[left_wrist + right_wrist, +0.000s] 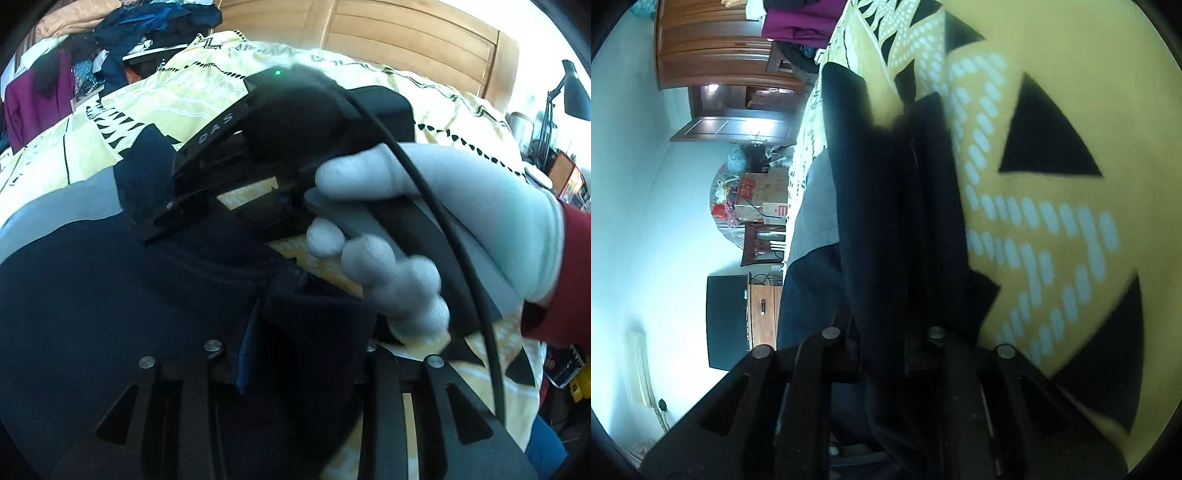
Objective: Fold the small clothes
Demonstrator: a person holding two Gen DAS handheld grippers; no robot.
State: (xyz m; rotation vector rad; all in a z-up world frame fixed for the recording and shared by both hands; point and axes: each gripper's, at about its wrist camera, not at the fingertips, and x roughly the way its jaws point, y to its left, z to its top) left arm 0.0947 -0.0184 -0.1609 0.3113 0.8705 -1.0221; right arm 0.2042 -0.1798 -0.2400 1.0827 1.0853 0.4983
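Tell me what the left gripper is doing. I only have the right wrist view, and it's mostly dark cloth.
Observer: The left gripper has its jaws shut on a fold of the navy garment.
Operator: What's holding the right one?
Observer: A white-gloved hand with a red sleeve is wrapped around the handle of the right gripper.
Operator: Any indicator showing on it?
Observer: A green light glows on top of its body.
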